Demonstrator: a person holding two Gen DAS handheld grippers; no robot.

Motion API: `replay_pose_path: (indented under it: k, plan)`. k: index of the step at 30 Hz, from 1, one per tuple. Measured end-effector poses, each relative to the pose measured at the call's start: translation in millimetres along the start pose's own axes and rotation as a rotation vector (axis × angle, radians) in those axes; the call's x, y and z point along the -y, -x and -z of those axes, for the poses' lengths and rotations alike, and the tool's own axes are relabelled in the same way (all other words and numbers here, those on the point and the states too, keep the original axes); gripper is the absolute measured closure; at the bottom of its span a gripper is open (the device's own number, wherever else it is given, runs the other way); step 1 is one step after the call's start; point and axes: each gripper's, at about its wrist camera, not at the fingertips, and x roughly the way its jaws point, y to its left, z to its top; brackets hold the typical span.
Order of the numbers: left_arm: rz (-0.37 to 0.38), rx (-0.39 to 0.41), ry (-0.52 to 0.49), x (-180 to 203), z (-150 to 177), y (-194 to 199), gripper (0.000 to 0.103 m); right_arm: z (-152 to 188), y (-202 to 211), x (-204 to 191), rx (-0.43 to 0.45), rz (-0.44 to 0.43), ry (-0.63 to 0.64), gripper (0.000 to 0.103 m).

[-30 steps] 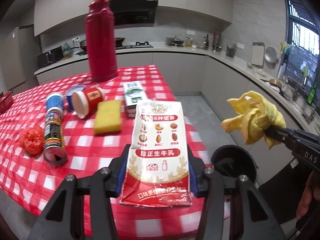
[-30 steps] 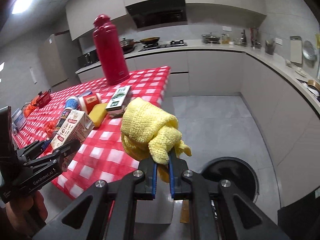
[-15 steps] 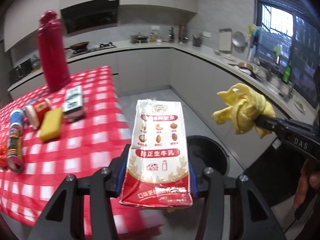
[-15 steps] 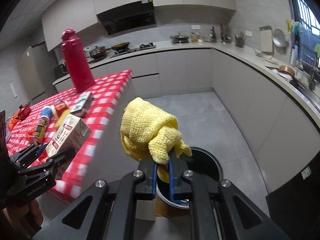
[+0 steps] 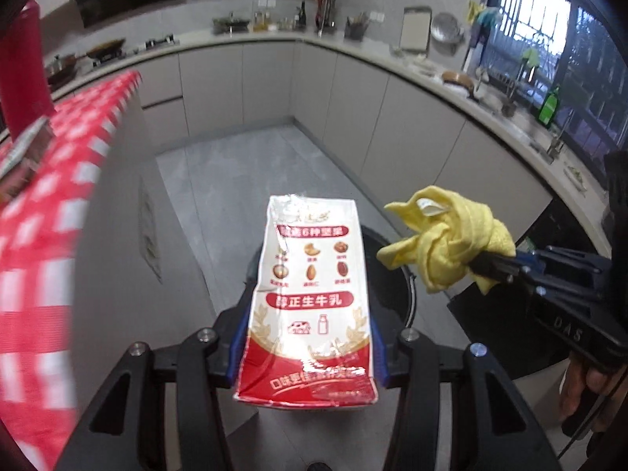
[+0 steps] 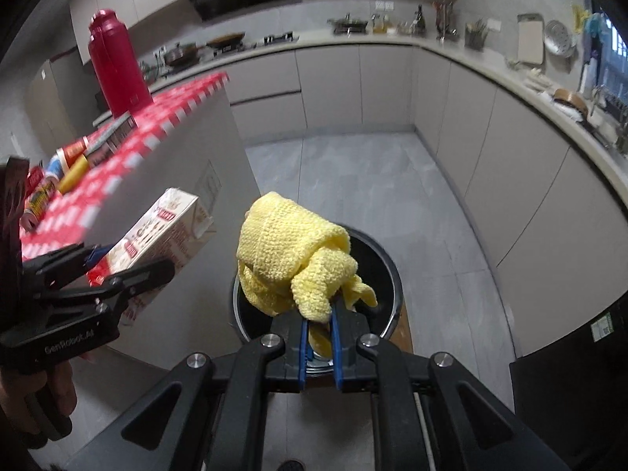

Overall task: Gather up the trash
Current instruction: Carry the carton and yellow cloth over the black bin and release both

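Two items in hand: your left gripper (image 5: 310, 337) clamps the carton (image 5: 312, 290), your right gripper (image 6: 318, 333) pinches the cloth (image 6: 290, 259); both hang over the bin (image 6: 386, 274), apparently for dropping.

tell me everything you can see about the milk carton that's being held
The milk carton is a tall paper box, white above and red at the base, printed with nut pictures, a cow, a bottle and Chinese text. Its torn top edge and creased, dented bottom make it look used. The left gripper clamps its lower sides between blue pads, holding it tilted in the air beside the table with the red checked cloth, in front of the black bin on the floor. Nothing else touches it.
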Motion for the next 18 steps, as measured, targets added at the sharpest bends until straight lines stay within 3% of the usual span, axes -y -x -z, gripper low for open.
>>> replay_pose_path:
  k: [8, 9, 10, 11, 12, 13, 16, 18]
  plan:
    - [0.063, -0.129, -0.001, 10, 2, -66, 0.052, 16, -79, 24, -0.129, -0.056, 0.046, 0.09]
    - [0.079, -0.148, 0.006, 9, 2, -74, 0.047, 16, -87, 25, -0.14, -0.063, 0.051, 0.09]
    - [0.091, -0.169, 0.016, 8, 1, -82, 0.03, 17, -95, 27, -0.151, -0.065, 0.064, 0.078]
    - [0.053, -0.2, 0.044, 2, 3, -94, 0.022, 19, -106, 31, -0.165, -0.046, 0.082, 0.041]
    - [0.021, -0.204, 0.059, 0, 4, -98, 0.016, 23, -112, 35, -0.172, -0.005, 0.083, 0.025]
    - [-0.001, -0.208, 0.081, -6, 6, -100, 0.014, 26, -116, 43, -0.179, 0.033, 0.072, 0.003]
    - [-0.063, -0.205, 0.093, -13, 15, -92, 0.003, 33, -109, 69, -0.171, 0.093, -0.004, 0.0]
    - [-0.095, -0.192, 0.064, -9, 22, -79, 0.003, 37, -101, 80, -0.161, 0.096, -0.05, 0.0]
